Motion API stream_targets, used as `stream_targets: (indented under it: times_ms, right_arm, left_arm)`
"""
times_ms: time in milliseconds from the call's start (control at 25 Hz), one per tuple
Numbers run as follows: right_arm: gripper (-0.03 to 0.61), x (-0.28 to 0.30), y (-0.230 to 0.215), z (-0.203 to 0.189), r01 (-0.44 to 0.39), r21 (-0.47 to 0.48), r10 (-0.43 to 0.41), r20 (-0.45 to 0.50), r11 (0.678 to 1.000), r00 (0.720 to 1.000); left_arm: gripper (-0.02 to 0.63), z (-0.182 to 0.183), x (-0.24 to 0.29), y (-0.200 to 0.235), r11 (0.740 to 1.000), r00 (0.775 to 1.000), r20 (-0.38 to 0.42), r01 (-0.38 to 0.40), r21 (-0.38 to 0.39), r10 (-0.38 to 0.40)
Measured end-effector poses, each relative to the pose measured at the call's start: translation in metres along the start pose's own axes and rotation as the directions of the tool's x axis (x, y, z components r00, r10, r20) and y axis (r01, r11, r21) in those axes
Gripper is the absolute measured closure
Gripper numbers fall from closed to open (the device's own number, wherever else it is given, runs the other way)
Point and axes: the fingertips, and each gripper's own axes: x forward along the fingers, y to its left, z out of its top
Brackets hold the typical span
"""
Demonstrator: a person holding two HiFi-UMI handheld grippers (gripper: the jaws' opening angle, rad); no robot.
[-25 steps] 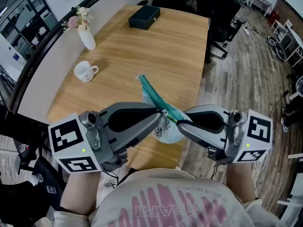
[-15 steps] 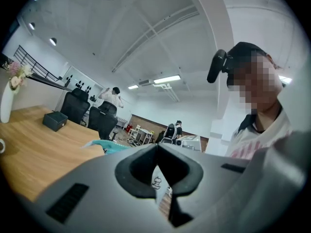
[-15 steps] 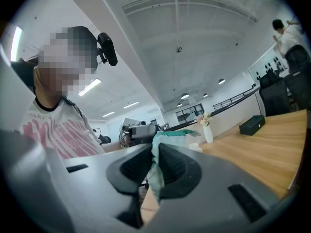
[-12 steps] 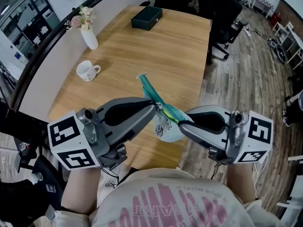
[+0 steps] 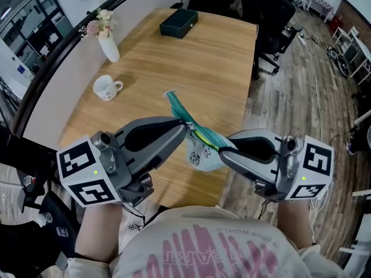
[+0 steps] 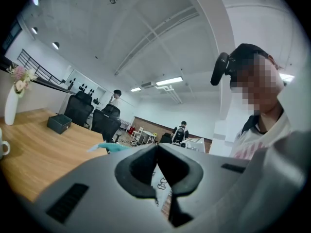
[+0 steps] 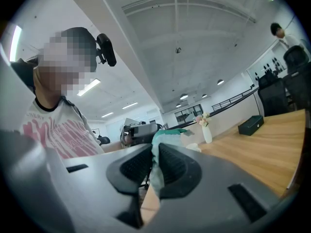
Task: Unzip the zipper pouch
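The zipper pouch (image 5: 200,153) hung at the centre of the frame, over the near edge of the wooden table (image 5: 197,57), its teal zipper band running toward the upper left. From the lower left, the left gripper (image 5: 186,126) pinched the band, jaws together. From the lower right, the right gripper (image 5: 224,149) clamped the pouch's end. At the upper left stood 1 mug (image 5: 106,88) and 1 vase (image 5: 109,46), with 1 dark box (image 5: 179,22) near the top.

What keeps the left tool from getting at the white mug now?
Likely yes, once it lets go: the left tool is shut on the zipper pouch; nothing stands between it and the white mug.
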Motion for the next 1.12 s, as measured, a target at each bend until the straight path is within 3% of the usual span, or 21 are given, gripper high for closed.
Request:
stream_targets:
  times_ms: [1120]
  right_arm:
    - [0.538, -0.004, -0.006, -0.001, 0.001, 0.01, -0.001, 0.01, 1.0, 1.0]
  left_arm:
    - [0.607, 0.012, -0.012, 0.017, 0.997, 0.996, 0.056, -0.073, -0.01, 0.073]
